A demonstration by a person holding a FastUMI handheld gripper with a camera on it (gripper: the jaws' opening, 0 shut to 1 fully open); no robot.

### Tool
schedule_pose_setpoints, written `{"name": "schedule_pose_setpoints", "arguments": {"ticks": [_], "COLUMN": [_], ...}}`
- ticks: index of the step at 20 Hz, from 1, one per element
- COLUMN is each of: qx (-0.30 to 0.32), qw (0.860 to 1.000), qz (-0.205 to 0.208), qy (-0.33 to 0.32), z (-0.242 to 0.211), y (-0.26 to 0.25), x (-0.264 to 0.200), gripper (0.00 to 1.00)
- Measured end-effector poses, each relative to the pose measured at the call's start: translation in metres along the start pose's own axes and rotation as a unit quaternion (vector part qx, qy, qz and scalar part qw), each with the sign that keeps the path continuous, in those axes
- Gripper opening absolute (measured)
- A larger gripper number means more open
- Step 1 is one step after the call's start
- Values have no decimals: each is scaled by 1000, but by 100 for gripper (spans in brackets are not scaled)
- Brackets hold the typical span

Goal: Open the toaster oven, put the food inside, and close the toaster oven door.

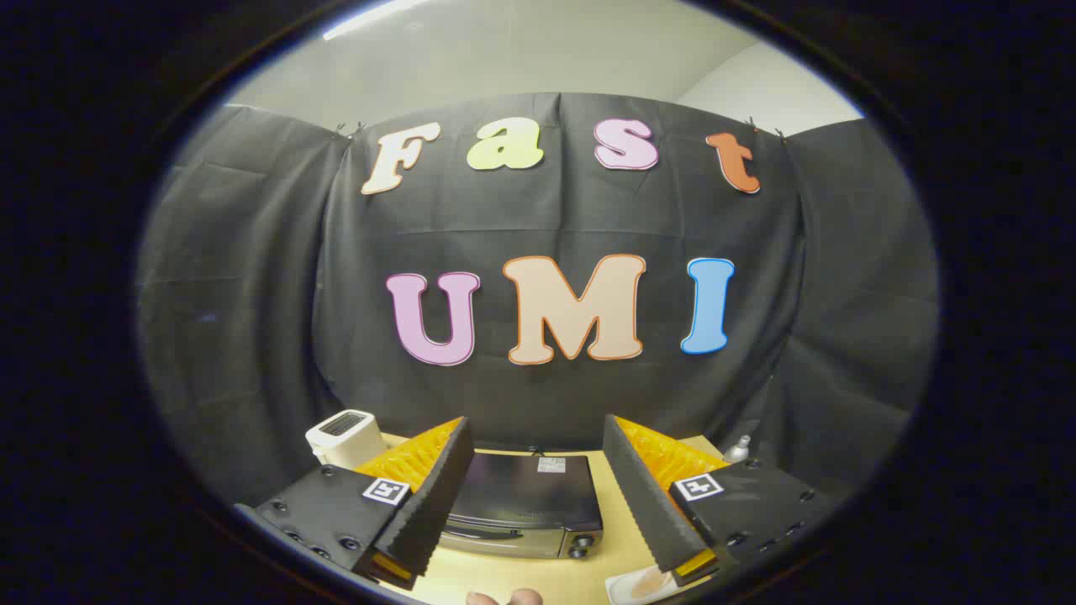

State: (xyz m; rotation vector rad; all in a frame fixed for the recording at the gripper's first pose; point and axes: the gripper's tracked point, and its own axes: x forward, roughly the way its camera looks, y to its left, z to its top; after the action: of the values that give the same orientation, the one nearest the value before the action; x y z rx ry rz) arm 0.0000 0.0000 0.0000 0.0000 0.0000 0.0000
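A: What's the room like?
B: A tan table (618, 525) against black cloth, lower centre.
A: And the toaster oven (523, 504)?
B: Dark, door closed, seen between the gripper (538, 470) fingers, which stand wide apart, holding nothing

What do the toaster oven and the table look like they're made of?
Toaster oven, beyond the open tongs: dark glossy top that catches reflections, and a silvery front with a handle, probably metal. Table: pale tan, smooth and matte, likely wood or laminate.
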Motion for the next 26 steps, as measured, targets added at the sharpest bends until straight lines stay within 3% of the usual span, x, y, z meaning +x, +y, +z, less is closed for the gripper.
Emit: {"name": "schedule_pose_setpoints", "arguments": {"ticks": [21, 26], "qx": [20, 31], "qw": [999, 998], "qz": [21, 21], "qy": [22, 55], "z": [-44, -86], "y": [22, 23], "x": [29, 48], "gripper": [99, 99]}}
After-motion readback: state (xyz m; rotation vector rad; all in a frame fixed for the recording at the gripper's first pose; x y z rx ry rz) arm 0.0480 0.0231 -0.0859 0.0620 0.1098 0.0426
